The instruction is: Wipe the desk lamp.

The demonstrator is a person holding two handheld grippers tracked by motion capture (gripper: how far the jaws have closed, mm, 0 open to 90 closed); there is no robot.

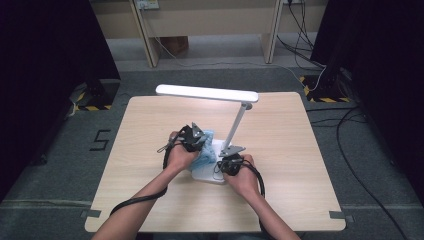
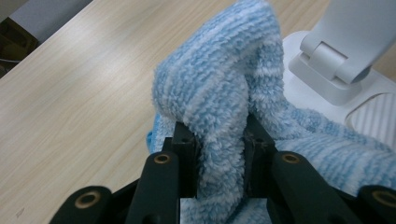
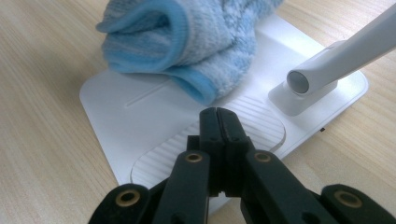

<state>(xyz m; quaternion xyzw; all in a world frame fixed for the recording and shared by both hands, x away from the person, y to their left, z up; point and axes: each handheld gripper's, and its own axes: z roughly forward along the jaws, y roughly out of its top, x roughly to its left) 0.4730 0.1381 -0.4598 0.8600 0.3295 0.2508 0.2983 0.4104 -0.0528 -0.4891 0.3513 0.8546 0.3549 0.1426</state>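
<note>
- Cloth (image 2: 219, 98), blue-striped and fluffy, sits bunched at the centre of the left gripper view, clamped between the jaws of the left gripper (image 2: 219, 140); in the high view it lies left of centre, over the lamp base (image 1: 210, 172).
- Wiping well probably means keeping the bunch pressed flat and drawing it across the base's ribbed pad (image 3: 261, 119), steering round the hinge (image 2: 327, 60) at the upper right.
- Right gripper (image 3: 218, 114), at centre bottom of its own view, has its jaws together with nothing between them; it appears to steady the base, though contact is hard to judge.
- Table (image 1: 150, 150) offers wide bare wood left and right; the lamp arm (image 1: 237, 125) and lamp head (image 1: 207, 93) limit lifting toward the upper centre.
</note>
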